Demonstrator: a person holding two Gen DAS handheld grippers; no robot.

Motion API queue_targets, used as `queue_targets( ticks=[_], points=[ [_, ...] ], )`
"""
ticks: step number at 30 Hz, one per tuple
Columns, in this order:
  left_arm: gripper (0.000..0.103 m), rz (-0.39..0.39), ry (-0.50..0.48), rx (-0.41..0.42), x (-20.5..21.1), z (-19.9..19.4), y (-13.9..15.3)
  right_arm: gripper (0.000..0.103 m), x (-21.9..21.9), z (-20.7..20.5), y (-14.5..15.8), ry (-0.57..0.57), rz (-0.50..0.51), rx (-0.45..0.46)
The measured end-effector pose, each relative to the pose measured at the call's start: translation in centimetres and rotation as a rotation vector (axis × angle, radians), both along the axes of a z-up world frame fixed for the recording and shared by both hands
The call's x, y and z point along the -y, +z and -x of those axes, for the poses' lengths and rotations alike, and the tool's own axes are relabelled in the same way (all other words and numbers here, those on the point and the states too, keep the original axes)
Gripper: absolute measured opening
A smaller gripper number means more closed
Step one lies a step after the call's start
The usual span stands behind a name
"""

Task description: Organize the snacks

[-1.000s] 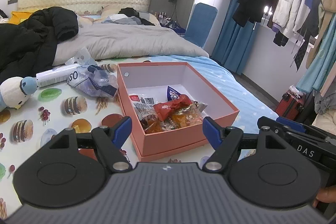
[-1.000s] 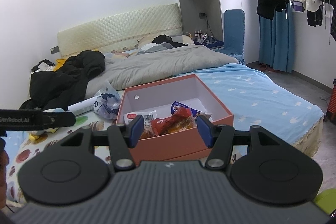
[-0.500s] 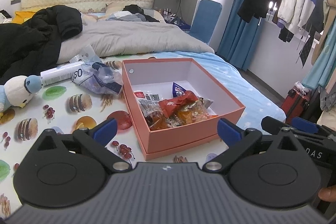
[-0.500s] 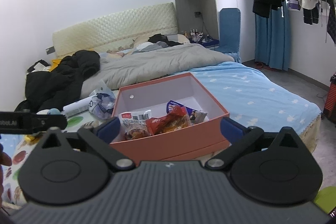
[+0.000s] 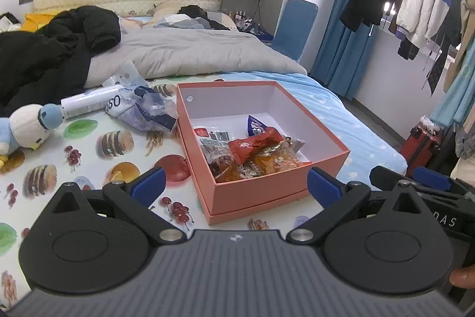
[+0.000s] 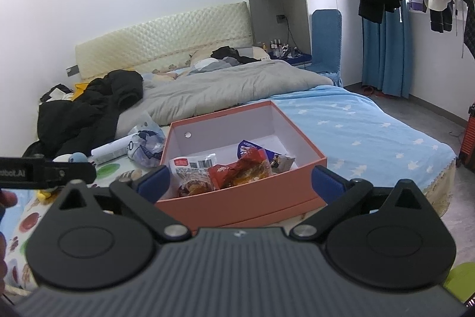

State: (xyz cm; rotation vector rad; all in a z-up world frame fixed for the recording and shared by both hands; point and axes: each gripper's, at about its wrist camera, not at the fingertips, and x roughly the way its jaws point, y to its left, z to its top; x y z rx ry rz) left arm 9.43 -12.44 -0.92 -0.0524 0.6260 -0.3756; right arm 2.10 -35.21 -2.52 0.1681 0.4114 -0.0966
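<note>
Bedroom clutter frames the scene: a bed (image 5: 341, 109) spread with a fruit-and-burger print sheet, a grey quilt (image 5: 190, 52) bunched toward the headboard, coats hung on a rail at the right. On the printed sheet sits the pink box (image 5: 267, 192), and the snacks (image 5: 252, 153) are seen gathered in its near half: a red packet on top, orange and clear wrappers beneath, a blue-and-white one behind. The left gripper (image 5: 234, 187) is held back from the box's near corner, spread wide, nothing between its blue pads; the right gripper (image 6: 240, 181) is likewise released and empty, its fingers straddling the near wall in its own view without touching it. The step appears to be either a fresh reach or a check of the finished pile. If anything is left, it is probably the crumpled plastic bag (image 5: 142, 109) and white tube (image 5: 89, 104) lying just beside the box's left wall, though whether these count as snacks cannot be told. A good pick would be made low and from the side, thin film being pinched at a bunched fold rather than a flat face, then lifted clear of the rim before being lowered inside. Open room is offered in the box's far half and on the blue sheet to its right; the plush penguin (image 5: 26, 129) and black jacket (image 5: 44, 49) crowd the left, and the bed's near edge lies close under both tools.
</note>
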Motion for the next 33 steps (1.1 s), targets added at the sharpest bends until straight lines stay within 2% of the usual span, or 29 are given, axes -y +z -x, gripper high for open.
queue_targets(
  ticks=[33],
  points=[
    [0.102,-0.001,-0.011,0.012,-0.44,0.72,0.49,0.103,0.00,0.17,0.23,0.004,-0.003,0.007]
  ],
)
